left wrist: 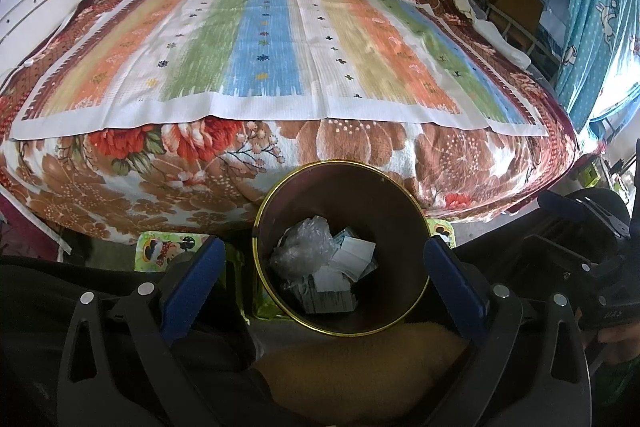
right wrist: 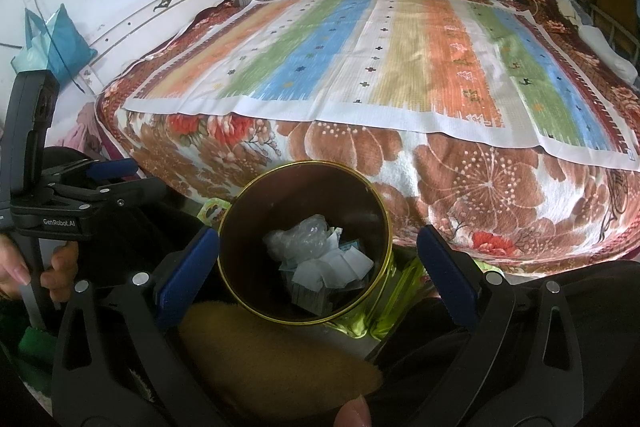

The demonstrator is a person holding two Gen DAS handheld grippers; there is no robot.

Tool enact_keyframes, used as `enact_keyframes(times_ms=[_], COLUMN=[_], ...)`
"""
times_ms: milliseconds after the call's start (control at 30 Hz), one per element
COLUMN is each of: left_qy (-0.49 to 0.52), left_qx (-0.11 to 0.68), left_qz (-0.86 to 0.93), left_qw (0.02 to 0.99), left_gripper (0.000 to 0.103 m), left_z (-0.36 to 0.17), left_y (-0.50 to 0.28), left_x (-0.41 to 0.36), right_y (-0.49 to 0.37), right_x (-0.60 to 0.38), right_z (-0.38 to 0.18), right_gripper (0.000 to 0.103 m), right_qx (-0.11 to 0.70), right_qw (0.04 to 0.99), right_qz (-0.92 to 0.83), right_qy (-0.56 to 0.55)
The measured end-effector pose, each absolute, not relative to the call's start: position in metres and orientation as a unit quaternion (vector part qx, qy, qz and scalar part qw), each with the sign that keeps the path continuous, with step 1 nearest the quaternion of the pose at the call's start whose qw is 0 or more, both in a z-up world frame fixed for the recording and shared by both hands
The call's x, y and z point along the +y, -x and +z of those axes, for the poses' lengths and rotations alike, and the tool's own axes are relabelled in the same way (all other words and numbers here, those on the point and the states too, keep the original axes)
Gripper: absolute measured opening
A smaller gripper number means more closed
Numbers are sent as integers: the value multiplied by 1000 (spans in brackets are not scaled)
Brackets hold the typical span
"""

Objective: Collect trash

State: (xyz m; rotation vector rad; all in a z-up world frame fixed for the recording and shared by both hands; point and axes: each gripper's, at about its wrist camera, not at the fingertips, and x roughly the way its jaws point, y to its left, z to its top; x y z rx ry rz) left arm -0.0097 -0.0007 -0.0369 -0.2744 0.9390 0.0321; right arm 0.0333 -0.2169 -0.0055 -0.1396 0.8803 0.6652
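- Left gripper (left wrist: 320,259): blue-padded jaws spread wide, empty, poised over the bin, probably ready for more litter.
- Round dark gold-rimmed trash bin (left wrist: 404,199) stands against the floral bed (left wrist: 120,179), holding crumpled clear plastic (left wrist: 304,247) and white paper scraps (left wrist: 352,255), directly below both grippers.
- Right gripper (right wrist: 318,259): likewise splayed, grasping nothing.

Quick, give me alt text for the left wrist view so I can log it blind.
A round gold-rimmed bin sits between the open left gripper, holding crumpled plastic and paper scraps. Behind it is a bed with a striped cloth.
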Motion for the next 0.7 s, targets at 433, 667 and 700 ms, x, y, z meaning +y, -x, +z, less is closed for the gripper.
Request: enact_keyframes(times_ms=[433,667,700], left_qy=[128,123,124], left_qx=[452,460,459], left_qz=[15,18,18], left_qw=[883,879,879], left_gripper=[97,97,97], left_z=[-38,-45,-45], left_y=[11,19,18], left_x=[-5,-10,-10], right_y=[-34,-34,-34], right_x=[-217,-216,-217], right_z=[-5,-6,-5], right_gripper=[94,94,94], right_qx=[418,419,419], right_qw=[849,849,849], right_qz=[315,316,316], right_qy=[66,65,65])
